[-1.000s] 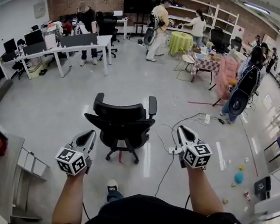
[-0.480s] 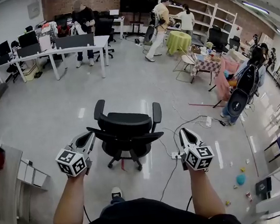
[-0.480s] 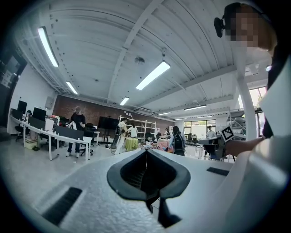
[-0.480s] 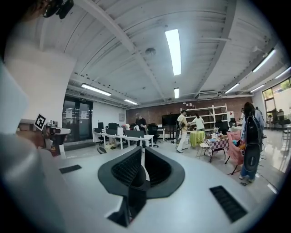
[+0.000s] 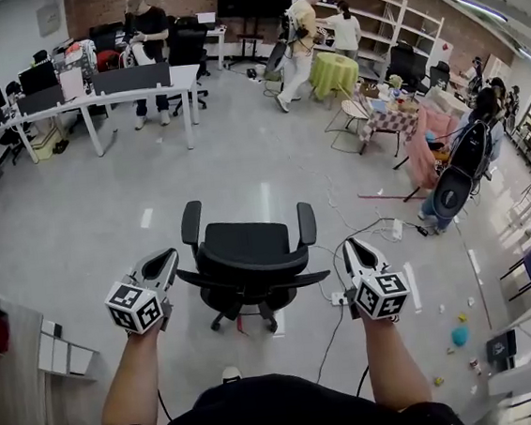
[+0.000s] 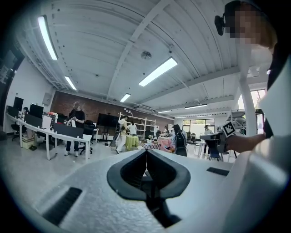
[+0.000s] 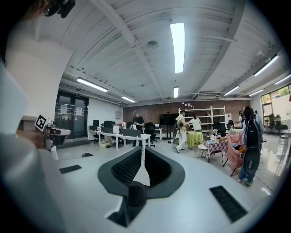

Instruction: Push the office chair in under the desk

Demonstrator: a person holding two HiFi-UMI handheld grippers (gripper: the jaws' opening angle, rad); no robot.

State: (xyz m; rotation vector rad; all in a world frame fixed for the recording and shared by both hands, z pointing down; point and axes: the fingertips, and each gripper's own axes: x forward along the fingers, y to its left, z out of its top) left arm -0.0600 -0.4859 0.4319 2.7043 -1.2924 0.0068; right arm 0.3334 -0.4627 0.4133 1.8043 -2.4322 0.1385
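A black office chair (image 5: 249,260) on castors stands on the grey floor in the middle of the head view, its backrest toward me and its armrests pointing away. My left gripper (image 5: 164,258) is held just left of the backrest, shut and empty. My right gripper (image 5: 353,247) hovers off the right end of the backrest, also shut with nothing in it. I cannot tell whether either one touches the chair. A long white desk (image 5: 139,81) stands far ahead at the upper left. In both gripper views the jaws (image 6: 146,152) (image 7: 142,150) meet, and the chair is out of sight.
A cable and a power strip (image 5: 337,297) lie on the floor right of the chair. Small toys (image 5: 457,336) are scattered at the lower right. A low shelf unit (image 5: 58,349) stands at my left. Several people, tables and another black chair (image 5: 454,192) fill the back and right.
I have walked forward with both grippers, and the far desks look nearer. The chair has swung so that its backrest faces me squarely, and it now lies between the grippers.
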